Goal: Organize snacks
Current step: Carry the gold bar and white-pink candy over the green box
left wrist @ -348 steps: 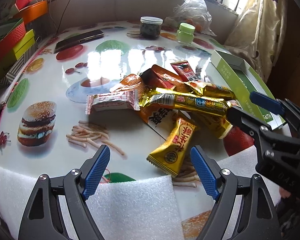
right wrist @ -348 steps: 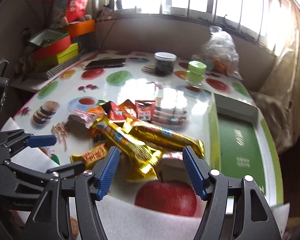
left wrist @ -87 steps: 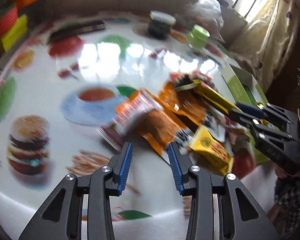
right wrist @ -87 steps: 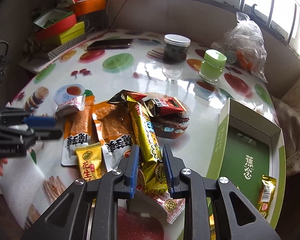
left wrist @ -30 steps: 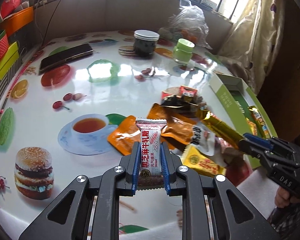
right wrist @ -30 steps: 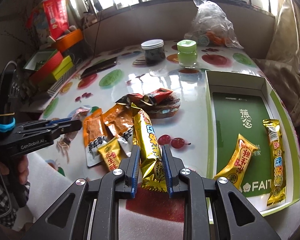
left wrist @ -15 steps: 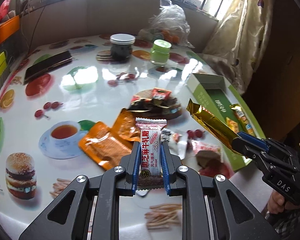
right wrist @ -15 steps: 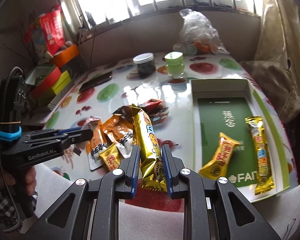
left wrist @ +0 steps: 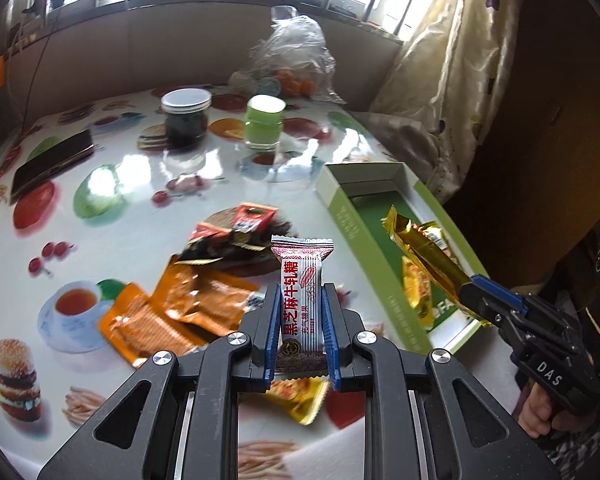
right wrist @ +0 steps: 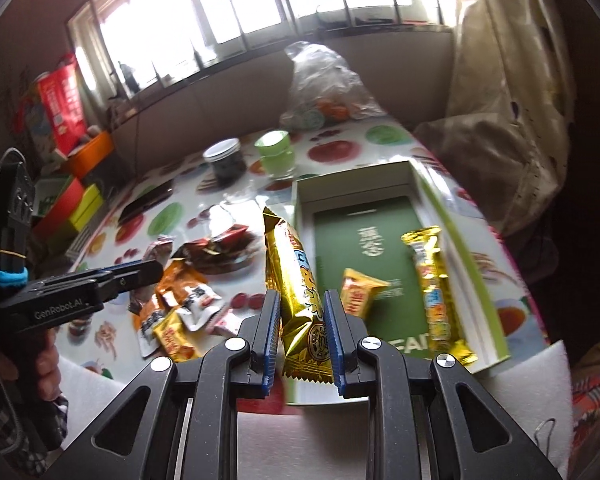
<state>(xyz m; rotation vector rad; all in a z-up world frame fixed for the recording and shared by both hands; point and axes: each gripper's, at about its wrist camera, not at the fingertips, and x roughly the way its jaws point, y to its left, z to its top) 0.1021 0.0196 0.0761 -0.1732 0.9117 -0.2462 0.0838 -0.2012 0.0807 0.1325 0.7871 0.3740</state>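
1. Glossy, fruit-printed covering spans the bench (left wrist: pixel 112 160), where we see crinkled orange packets (left wrist: pixel 172 312) lying near left.
2. Far behind stand a dark jar (left wrist: pixel 186 118), a green jar (left wrist: pixel 264 124) and a flat phone (left wrist: pixel 52 162).
3. Our left tool (left wrist: pixel 300 322) is clenched on a white candy bar (left wrist: pixel 301 304).
4. Our right tool (right wrist: pixel 302 320) grips a gold foil bar (right wrist: pixel 296 280) over the near edge of the green cardboard box (right wrist: pixel 384 216) on the right, which holds two gold packets (right wrist: pixel 436 288).

Barred windows (right wrist: pixel 260 4) along far wall, strong daylight, glare on glossy worktop (left wrist: pixel 112 208) printed with fruit, burgers, teacups. Plain grey-brown wall panel (left wrist: pixel 112 60) below sill. Cream patterned curtain (left wrist: pixel 452 80) bunched at right corner. Dark wooden furniture (left wrist: pixel 540 128) beyond it. Stacked coloured boxes (right wrist: pixel 72 200) at left edge.
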